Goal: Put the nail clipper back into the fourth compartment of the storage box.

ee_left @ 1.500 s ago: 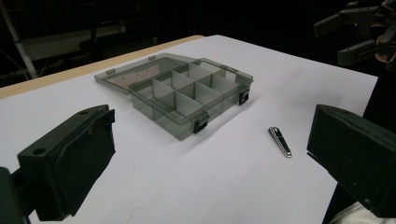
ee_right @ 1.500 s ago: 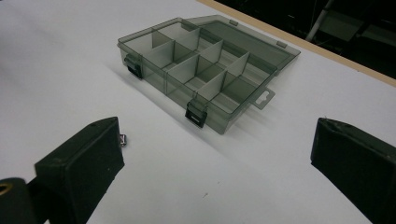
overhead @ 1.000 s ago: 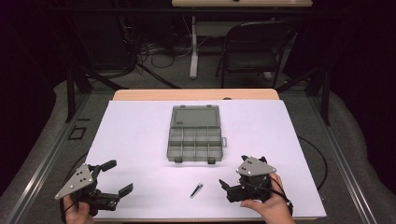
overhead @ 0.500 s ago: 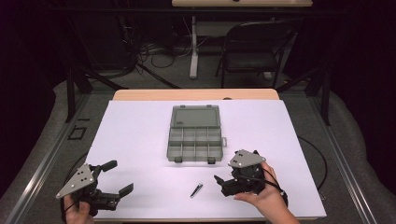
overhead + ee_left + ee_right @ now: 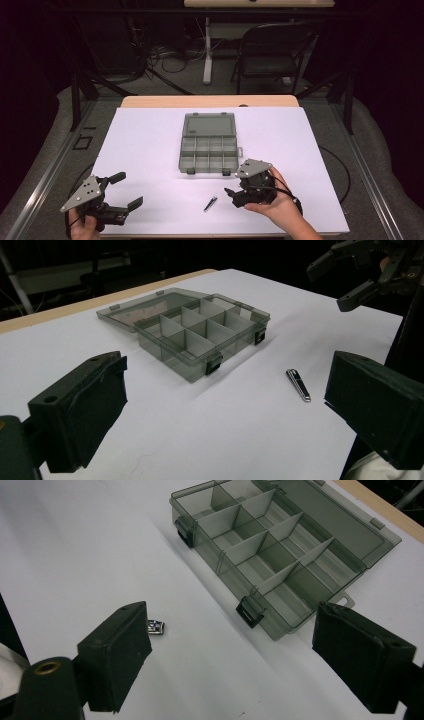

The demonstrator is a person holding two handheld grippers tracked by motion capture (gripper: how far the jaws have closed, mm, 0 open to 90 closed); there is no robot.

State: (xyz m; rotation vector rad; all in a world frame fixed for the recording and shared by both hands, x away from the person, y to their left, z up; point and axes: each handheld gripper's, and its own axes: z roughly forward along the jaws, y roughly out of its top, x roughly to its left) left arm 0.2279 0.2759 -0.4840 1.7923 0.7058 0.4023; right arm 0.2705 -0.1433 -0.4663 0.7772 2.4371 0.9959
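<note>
The left gripper (image 5: 125, 190) is resting at the near-left table edge, jaws spread, holding nothing. The right gripper (image 5: 231, 195), jaws just closing yet still apart and empty, is hovering beside the nail clipper (image 5: 210, 203), lying on the white table (image 5: 150, 145) before the open compartment box (image 5: 208, 150).

Your compartment box (image 5: 208, 150) sits open mid-table (image 5: 150, 130), its lid lying flat on the far side. Nearer you than the box, just off its front edge, the nail clipper (image 5: 210, 203) lies on the table. Your right gripper (image 5: 234, 194) is just right of the clipper; your left gripper (image 5: 126, 190) sits well left of the box's near corner.
</note>
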